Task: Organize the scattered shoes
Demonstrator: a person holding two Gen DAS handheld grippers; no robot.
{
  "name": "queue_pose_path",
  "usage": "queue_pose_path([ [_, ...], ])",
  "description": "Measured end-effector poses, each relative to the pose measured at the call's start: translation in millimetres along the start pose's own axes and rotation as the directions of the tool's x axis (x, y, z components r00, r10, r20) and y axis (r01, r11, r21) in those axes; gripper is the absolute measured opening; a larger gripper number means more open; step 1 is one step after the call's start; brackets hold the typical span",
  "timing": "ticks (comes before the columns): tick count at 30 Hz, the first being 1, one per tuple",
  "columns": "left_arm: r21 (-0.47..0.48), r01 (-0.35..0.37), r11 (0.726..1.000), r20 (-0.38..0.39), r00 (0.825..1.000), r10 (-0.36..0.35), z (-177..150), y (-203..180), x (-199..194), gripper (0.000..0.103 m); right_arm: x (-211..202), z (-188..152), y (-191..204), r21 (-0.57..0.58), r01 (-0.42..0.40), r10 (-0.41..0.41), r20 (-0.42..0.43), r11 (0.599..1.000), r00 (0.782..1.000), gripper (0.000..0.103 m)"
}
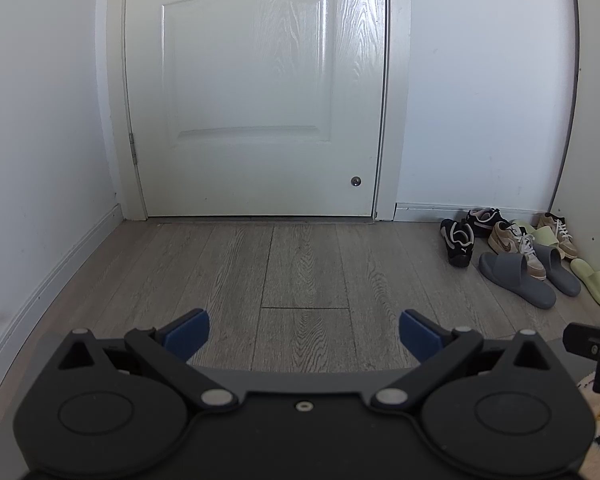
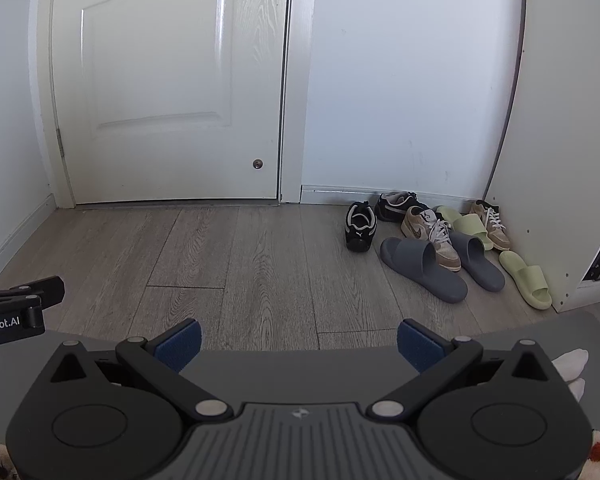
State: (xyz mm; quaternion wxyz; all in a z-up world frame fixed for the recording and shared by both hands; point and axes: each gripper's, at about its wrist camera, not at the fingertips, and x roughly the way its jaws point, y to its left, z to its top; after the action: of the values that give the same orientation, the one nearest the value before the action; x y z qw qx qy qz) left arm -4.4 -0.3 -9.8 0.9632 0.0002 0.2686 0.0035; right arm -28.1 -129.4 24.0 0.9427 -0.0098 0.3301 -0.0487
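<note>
Both grippers are hovering low over the wooden floor (image 2: 236,264), well apart from the shoes. The left gripper (image 1: 304,334) is standing with its blue fingers spread wide and is holding nothing. The right gripper (image 2: 298,342) is also spread wide and empty.

The shoes are lying in a loose heap in the corner to the right of the white door (image 2: 168,80). Nearest the door is sitting a black sneaker (image 2: 360,227), with a second black sneaker (image 2: 398,206) behind it by the baseboard. Further from the door, a grey slipper (image 2: 422,274) is touching a tan sneaker (image 2: 432,236), and the other grey slipper (image 2: 478,260) is lying just beside them. Farthest from the door, a green slipper (image 2: 526,278) is lying along the side panel (image 2: 556,160), with another green slipper (image 2: 466,222) and another tan sneaker (image 2: 492,222) behind it.
</note>
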Motion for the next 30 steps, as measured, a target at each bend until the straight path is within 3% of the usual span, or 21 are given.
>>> queue_pose_path([
  [15, -0.003, 0.001, 1.0, -0.003, 1.0, -0.001, 0.2, -0.1, -1.1, 0.102, -9.7, -12.1, 1.0, 0.005, 0.001, -0.001, -0.001, 1.0, 1.0, 0.103],
  [30, -0.008, 0.016, 1.0, -0.004, 1.0, -0.016, 4.2, 5.3, -1.9, 0.102, -2.9, -2.2, -2.4, 0.03, 0.014, -0.014, -0.005, 0.999, 1.0, 0.103],
])
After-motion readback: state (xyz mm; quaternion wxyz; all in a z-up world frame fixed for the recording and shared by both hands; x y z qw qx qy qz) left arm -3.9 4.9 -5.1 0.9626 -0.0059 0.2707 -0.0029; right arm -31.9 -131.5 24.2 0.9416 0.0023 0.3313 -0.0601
